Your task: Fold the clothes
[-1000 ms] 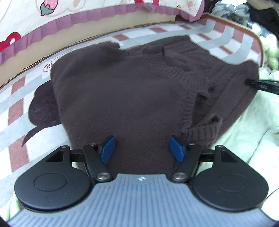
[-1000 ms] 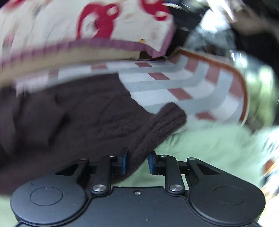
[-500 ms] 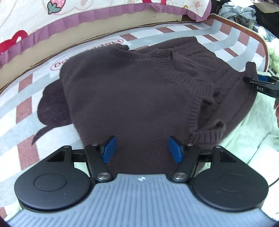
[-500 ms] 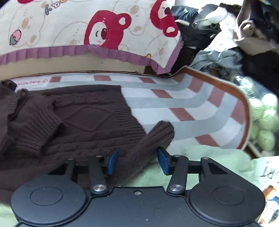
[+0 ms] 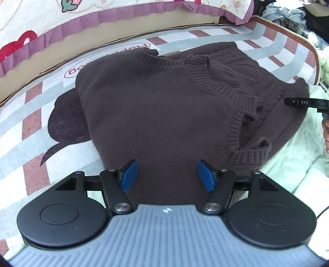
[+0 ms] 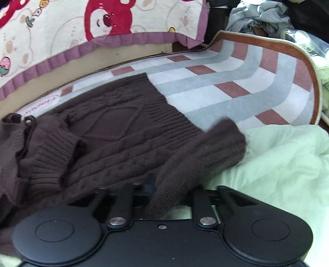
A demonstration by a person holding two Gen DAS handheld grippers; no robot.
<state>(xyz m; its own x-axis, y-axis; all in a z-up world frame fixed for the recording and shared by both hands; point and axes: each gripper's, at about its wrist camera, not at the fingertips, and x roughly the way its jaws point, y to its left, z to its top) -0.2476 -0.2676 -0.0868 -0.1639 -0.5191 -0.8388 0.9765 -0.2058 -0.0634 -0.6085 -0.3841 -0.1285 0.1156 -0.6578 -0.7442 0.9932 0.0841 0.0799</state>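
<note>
A dark brown knit sweater (image 5: 164, 106) lies partly folded on a striped mat (image 5: 24, 115), ribbed neckline to the right. My left gripper (image 5: 167, 176) hovers open over its near edge, blue pads apart with nothing between them. In the right wrist view the cable-knit body (image 6: 115, 131) spreads to the left and one sleeve (image 6: 205, 150) runs down between my right gripper's (image 6: 167, 189) fingers. Their links lean inward and the sleeve hides the pads. That gripper's tip (image 5: 298, 102) also shows at the sweater's right edge.
A pale green blanket (image 6: 287, 164) bunches against the mat's right side. A bear-print quilt (image 6: 82, 30) with a purple frill hangs behind the mat (image 6: 236, 82). Loose clothes (image 6: 257, 16) pile at the back right. A hand (image 5: 326, 133) shows at the right edge.
My right gripper, shut on the sleeve a second ago, opened around it, then closed in on it again. The left gripper stayed open and drew back slightly.
</note>
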